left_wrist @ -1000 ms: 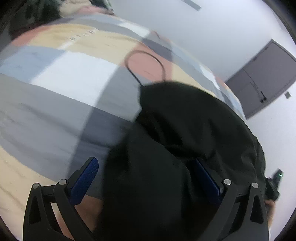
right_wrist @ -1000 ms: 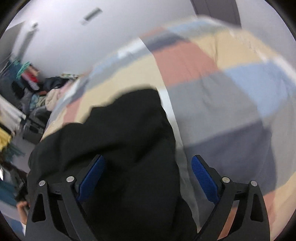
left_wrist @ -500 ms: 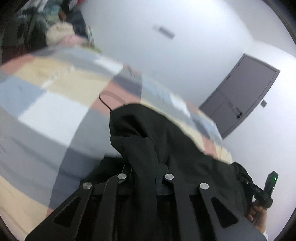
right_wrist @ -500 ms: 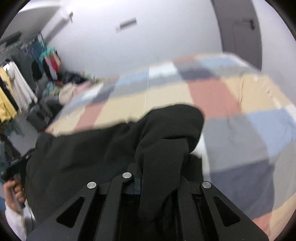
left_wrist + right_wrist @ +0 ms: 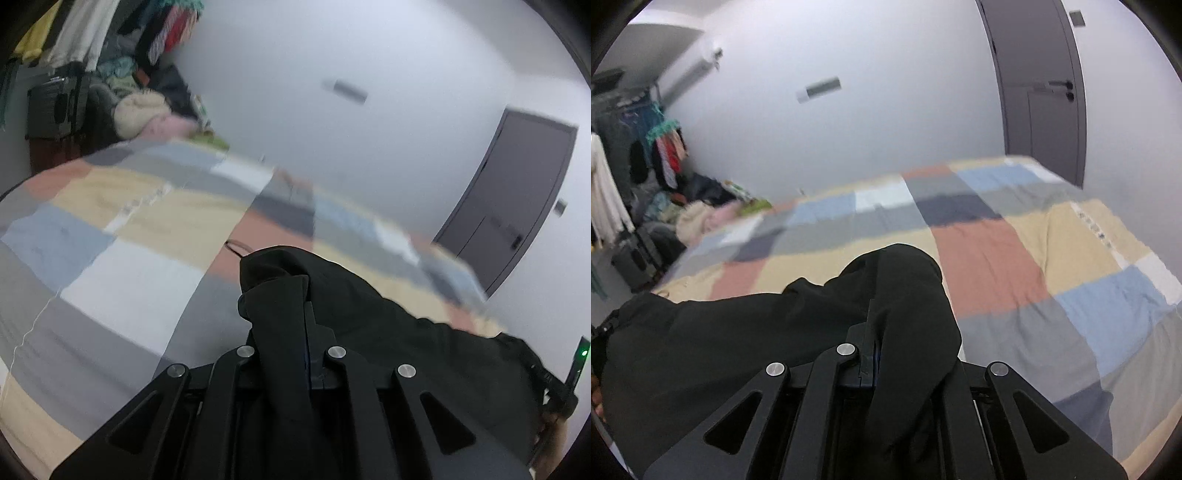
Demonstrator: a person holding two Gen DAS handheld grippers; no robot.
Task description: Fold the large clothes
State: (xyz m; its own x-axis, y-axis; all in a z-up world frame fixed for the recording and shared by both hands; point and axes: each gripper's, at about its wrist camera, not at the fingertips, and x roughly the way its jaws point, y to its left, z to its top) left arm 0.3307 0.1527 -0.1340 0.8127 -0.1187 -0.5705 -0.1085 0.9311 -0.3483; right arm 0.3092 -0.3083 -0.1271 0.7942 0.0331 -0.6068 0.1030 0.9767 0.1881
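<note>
Left wrist view: our left gripper (image 5: 306, 332) is clamped on the black garment (image 5: 369, 314), our right gripper (image 5: 873, 332) pinching its other end (image 5: 738, 332). It hangs lifted above the patchwork bedspread (image 5: 997, 258). We judge no fold is laid yet; everything remains.

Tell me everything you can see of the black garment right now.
The black garment is large, matte and soft-looking, with no print visible. It is bunched into thick folds at both ends, where the left gripper and the right gripper are each shut on a wad of it. Between them it spans as a dark sheet in front of the patchwork bedspread. A thin dark cord loops out near its edge.
</note>
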